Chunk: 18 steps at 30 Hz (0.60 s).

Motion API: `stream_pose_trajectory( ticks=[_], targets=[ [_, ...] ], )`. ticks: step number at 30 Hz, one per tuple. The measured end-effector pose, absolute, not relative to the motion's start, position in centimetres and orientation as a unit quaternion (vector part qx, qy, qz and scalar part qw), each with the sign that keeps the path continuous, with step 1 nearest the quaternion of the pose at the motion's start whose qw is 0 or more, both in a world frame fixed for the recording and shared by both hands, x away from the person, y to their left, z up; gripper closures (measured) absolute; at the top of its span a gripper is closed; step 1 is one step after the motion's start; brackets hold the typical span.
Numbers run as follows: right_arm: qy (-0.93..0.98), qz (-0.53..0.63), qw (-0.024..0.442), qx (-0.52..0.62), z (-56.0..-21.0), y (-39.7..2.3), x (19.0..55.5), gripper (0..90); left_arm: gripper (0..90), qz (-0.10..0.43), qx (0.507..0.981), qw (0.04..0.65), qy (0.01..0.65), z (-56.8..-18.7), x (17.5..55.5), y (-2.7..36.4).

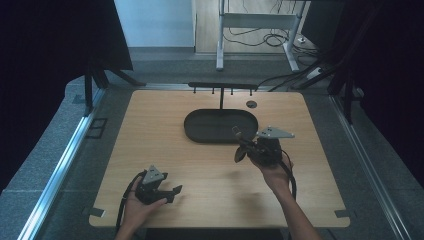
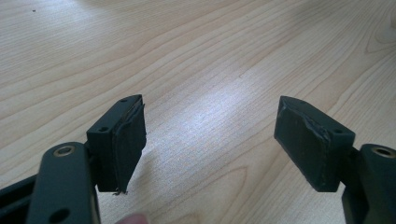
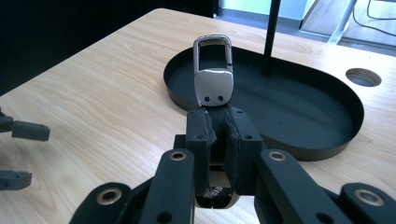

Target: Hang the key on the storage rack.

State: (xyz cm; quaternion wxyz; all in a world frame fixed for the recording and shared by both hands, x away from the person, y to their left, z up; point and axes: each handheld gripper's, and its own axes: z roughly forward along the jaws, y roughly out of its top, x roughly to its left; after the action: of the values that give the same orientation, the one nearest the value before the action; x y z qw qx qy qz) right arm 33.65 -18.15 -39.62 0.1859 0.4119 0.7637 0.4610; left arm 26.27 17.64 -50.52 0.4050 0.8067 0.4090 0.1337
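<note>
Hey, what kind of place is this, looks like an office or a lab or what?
Probably a lab recording station, not a home: a bare wooden table ringed by dark curtains, metal floor rails, and loose cables on the floor behind.

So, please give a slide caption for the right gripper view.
Right gripper shut on a metal clasp, held before the black oval tray.

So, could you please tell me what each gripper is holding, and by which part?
The right gripper clamps a metal clasp by its strap end, the loop sticking out. The left gripper holds nothing, jaws apart.
</note>
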Motion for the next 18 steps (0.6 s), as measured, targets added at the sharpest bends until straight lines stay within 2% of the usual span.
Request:
stream_pose_trajectory(
  ticks=[18],
  targets=[
    [0.747,0.469,0.196,0.429,-39.3,-18.4,35.6,80.8,25.4,0.134,0.808,0.404,0.408,-50.5,26.3,17.6]
  ],
)
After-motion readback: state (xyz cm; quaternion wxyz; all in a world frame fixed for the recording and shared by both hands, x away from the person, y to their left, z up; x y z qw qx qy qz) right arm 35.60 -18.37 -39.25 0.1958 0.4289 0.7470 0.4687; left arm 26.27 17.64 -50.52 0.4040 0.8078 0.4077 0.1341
